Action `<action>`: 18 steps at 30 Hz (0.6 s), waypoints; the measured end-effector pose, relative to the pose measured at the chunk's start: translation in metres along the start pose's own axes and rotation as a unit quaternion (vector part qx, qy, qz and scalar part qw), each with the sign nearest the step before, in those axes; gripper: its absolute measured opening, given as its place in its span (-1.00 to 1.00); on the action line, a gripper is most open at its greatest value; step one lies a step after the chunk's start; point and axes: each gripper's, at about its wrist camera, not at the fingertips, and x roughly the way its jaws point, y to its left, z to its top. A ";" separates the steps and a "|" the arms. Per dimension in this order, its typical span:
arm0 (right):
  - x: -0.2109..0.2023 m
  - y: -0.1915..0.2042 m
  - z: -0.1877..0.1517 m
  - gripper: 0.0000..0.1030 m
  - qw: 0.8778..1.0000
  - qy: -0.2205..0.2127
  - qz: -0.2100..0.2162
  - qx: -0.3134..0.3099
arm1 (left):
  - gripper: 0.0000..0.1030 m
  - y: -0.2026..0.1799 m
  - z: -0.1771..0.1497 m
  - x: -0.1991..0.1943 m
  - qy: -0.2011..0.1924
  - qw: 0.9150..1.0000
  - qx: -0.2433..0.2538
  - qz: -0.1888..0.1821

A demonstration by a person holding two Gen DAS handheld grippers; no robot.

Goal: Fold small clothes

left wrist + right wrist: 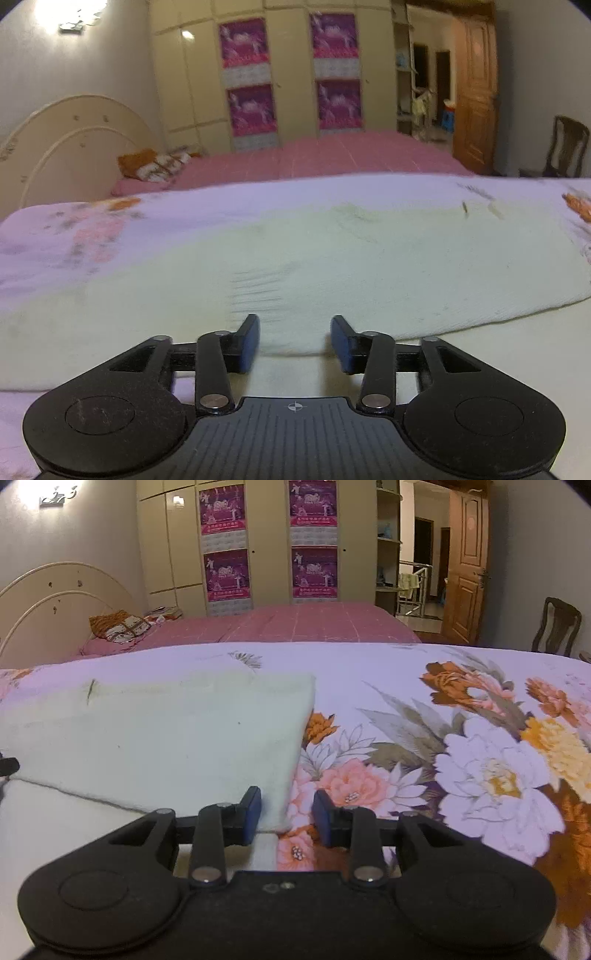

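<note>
With the pale cloth lying part-folded on the floral bedspread, my left gripper and right gripper both stood with jaws apart and empty at its near edge, and I judged I should pinch both near corners evenly.

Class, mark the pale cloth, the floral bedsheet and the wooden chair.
pale cloth (177, 738): right wrist view, middle of folded top layer.
floral bedsheet (491, 771): right wrist view, white flower.
wooden chair (557, 627): right wrist view, backrest.
</note>
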 end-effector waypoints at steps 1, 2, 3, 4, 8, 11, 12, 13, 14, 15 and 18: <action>-0.007 0.000 0.000 -0.40 1.000 -0.008 0.002 0.003 | 0.35 0.010 -0.005 -0.006 -0.002 1.000 -0.011 0.005; -0.013 -0.001 -0.001 -0.39 1.000 -0.013 0.004 0.006 | 0.37 0.023 -0.010 -0.013 -0.005 1.000 -0.026 0.008; -0.016 0.000 -0.001 -0.39 1.000 -0.014 0.006 0.009 | 0.37 0.039 -0.017 -0.019 -0.002 0.999 -0.047 0.011; -0.019 0.000 -0.002 -0.38 1.000 -0.015 0.008 0.013 | 0.36 0.056 -0.023 -0.021 0.008 0.997 -0.070 0.016; -0.027 0.007 -0.001 -0.37 1.000 -0.014 0.015 0.020 | 0.36 0.135 -0.053 -0.036 0.019 0.982 -0.182 0.049; -0.029 0.017 0.001 -0.34 0.999 -0.012 0.025 0.017 | 0.35 0.195 -0.075 -0.044 0.014 0.959 -0.274 0.074; -0.028 0.019 0.002 -0.33 0.999 -0.012 0.027 0.015 | 0.33 0.217 -0.083 -0.047 0.006 0.947 -0.311 0.080; -0.029 0.024 0.003 -0.32 0.999 -0.012 0.030 0.013 | 0.30 0.236 -0.091 -0.049 -0.005 0.936 -0.343 0.081; -0.029 0.027 0.004 -0.31 0.999 -0.011 0.034 0.013 | 0.27 0.255 -0.098 -0.051 -0.017 0.925 -0.372 0.082; -0.028 0.029 0.005 -0.31 0.999 -0.010 0.037 0.013 | 0.22 0.272 -0.104 -0.052 -0.026 0.913 -0.398 0.087; -0.024 0.033 0.009 -0.31 0.999 -0.006 0.042 0.017 | -0.02 0.309 -0.118 -0.050 -0.049 0.887 -0.453 0.080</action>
